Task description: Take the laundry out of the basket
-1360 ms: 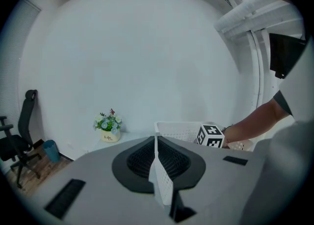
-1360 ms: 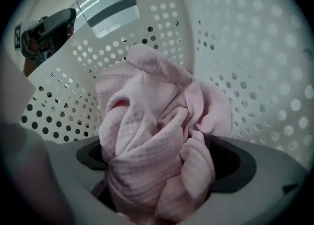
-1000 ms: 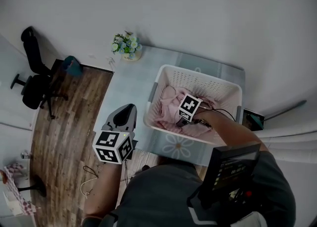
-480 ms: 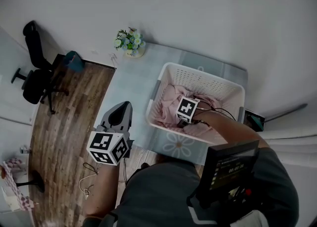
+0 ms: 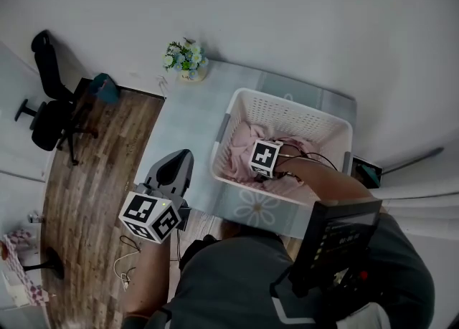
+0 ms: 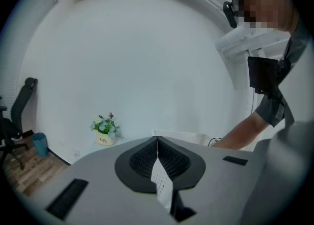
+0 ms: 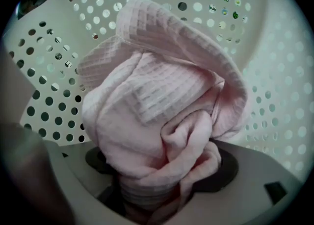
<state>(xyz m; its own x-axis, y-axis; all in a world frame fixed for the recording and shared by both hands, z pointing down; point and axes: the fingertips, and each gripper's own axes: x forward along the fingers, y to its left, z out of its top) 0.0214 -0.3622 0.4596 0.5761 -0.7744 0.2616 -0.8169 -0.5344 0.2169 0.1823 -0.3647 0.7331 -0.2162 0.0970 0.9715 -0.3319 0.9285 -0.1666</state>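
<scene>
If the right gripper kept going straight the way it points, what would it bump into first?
The pink towel, already bunched between its jaws, which have just been closing. Behind that, probably the white basket.

Bunched pink towel (image 7: 157, 106) in white basket (image 7: 277, 72)

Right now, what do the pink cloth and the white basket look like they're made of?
The pink cloth: probably cotton, matte; waffle-weave grid and soft limp folds show. The basket: likely moulded plastic, off-white, smooth with a faint sheen; its rigid walls have even rows of round holes.
</scene>
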